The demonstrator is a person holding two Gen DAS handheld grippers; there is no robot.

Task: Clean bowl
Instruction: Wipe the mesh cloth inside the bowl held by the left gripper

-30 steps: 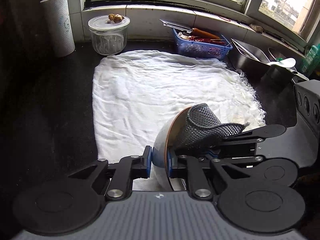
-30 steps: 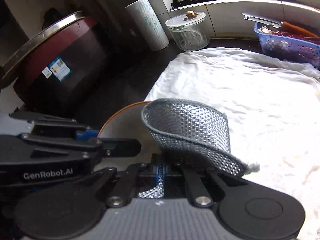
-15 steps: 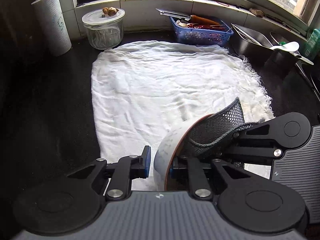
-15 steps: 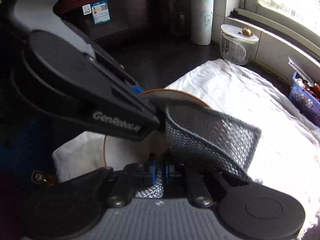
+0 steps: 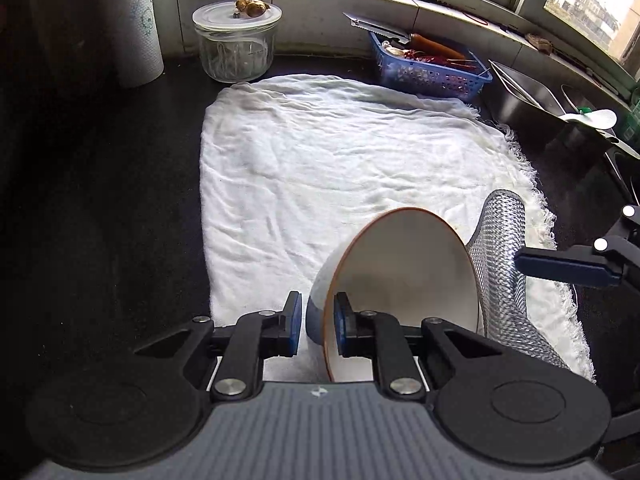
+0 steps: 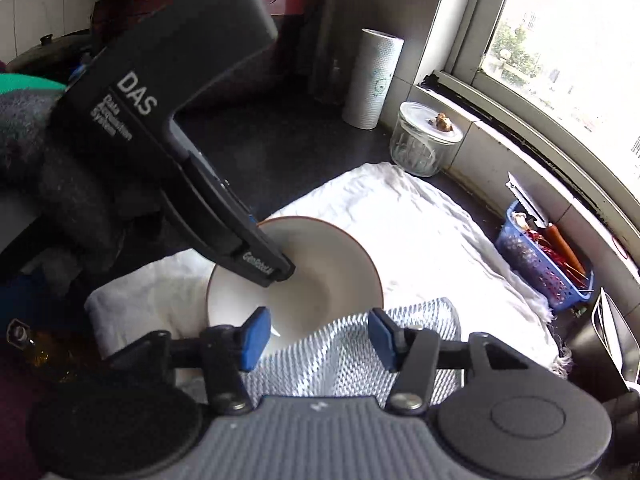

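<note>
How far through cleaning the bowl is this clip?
Done: inside of bowl looks spotless. In hand: left gripper clamps its rim, tilted over the white cloth; right gripper is open, silver mesh scrubber loose between its fingers. Left: setting the bowl down.

The bowl (image 5: 400, 272) has its near rim hidden behind the left gripper (image 5: 316, 316) body; the silver mesh cloth (image 6: 352, 356) runs out of sight under the right gripper (image 6: 316, 338), and the basket (image 6: 540, 268) contents are too small to tell
</note>
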